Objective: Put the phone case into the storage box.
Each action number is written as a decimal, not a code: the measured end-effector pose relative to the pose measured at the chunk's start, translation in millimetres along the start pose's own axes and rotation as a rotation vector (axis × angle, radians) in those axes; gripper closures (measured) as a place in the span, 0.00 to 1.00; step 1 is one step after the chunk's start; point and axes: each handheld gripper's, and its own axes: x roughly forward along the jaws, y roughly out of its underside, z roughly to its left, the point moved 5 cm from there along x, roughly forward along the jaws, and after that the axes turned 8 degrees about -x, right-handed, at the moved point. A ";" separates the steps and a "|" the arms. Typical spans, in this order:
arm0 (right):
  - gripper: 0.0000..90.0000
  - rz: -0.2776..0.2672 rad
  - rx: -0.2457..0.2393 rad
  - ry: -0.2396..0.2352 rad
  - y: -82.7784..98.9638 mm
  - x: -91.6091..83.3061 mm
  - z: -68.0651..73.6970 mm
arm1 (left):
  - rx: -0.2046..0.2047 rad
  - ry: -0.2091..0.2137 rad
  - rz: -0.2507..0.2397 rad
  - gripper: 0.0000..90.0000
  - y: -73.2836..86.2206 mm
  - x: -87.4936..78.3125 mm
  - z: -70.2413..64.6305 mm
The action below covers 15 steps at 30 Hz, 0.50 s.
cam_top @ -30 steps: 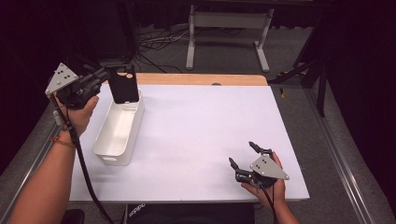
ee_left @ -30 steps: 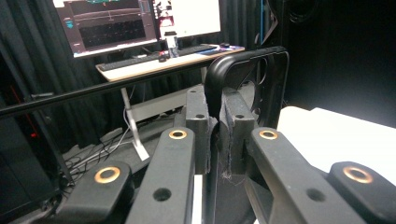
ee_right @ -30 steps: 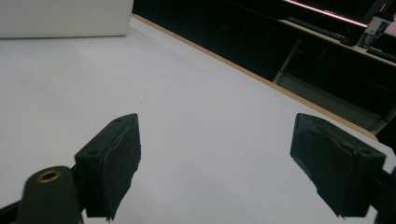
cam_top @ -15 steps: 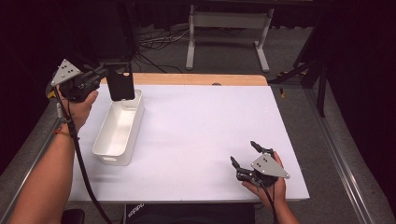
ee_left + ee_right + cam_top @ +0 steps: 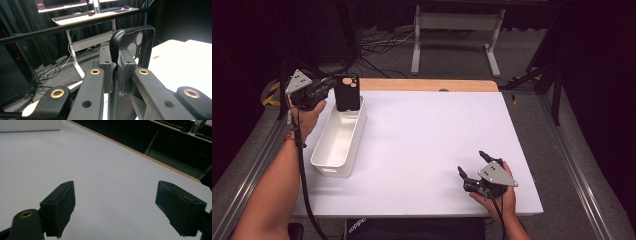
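Left gripper [image 5: 115, 72]: jaws clamped on the edge of the black phone case [image 5: 132, 45] (pads pinch its rim).
Case: upright over the far end of the white bin [image 5: 339, 145].
Left hand [image 5: 309, 112]: raised beside the bin.
Right gripper [image 5: 472, 167]: jaws wide, nothing between, low on bench [image 5: 427, 145] well away from the bin.

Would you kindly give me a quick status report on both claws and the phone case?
Left claw shut on phone case, above white bin. Right claw open, empty. Nothing in the way.

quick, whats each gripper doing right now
left gripper: closed on the black phone case, above the white bin.
right gripper: open, holding nothing.
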 end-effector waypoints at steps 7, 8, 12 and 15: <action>0.19 0.008 0.008 0.007 0.2 0.4 -0.6 | -0.021 0.000 0.019 0.93 18.8 13.6 5.1; 0.19 0.009 0.007 0.007 0.2 0.5 -0.6 | -0.022 0.001 0.028 0.93 21.3 14.7 5.2; 0.19 0.012 0.008 -0.001 1.1 1.2 -0.5 | -0.032 0.000 0.031 0.93 28.9 19.0 5.0; 0.19 0.015 0.002 -0.009 1.6 1.6 0.8 | -0.051 0.011 0.027 0.93 33.7 19.5 6.7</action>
